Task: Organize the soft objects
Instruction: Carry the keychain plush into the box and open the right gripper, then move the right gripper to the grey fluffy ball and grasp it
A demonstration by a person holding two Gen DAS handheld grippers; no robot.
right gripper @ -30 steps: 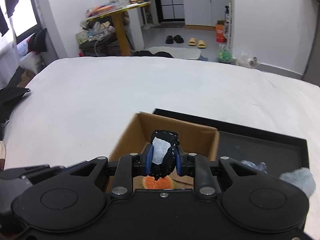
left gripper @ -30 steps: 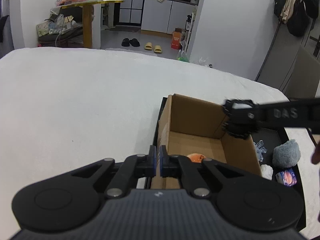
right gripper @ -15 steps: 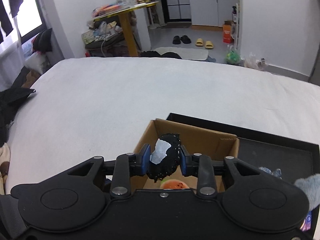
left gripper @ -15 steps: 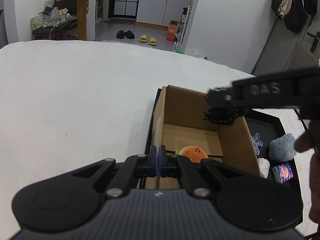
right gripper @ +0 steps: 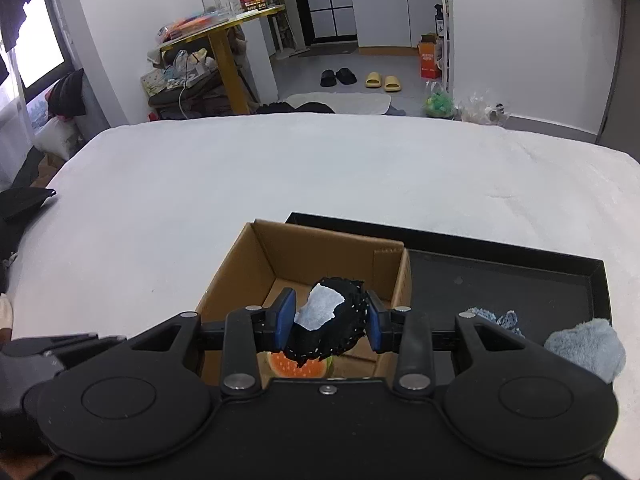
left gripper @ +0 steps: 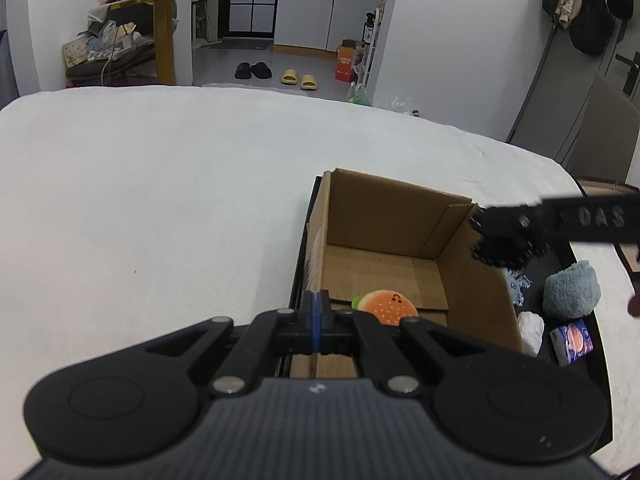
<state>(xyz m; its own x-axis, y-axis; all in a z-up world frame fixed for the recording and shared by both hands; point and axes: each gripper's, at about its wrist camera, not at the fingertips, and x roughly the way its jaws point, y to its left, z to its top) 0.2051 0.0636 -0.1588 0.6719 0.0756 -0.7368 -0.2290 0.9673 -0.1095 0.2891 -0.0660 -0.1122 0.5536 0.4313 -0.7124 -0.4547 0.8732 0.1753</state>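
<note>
Our right tongs clamp black knitted pouch above cardboard box, for dropping | left tongs pressed together, pinching box's 6 o'clock wall, steadying

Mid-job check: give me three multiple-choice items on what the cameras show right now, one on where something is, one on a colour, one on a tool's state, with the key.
1. Where is the burger plush?
A. inside the cardboard box
B. on the white bedding
C. in the black tray beside the box

2. What colour is the fluffy soft item lying in the tray?
A. red
B. grey-blue
C. yellow

3. What is the right tool doing?
A. open and empty
B. shut on nothing
C. shut on the black knitted item

Answers: 1 A, the left wrist view shows the plush on the box floor near the close wall. 2 B, both views show a grey-blue fuzzy lump in the tray. 3 C, the right wrist view shows the blue pads pressing the black knitted item from both sides.
</note>
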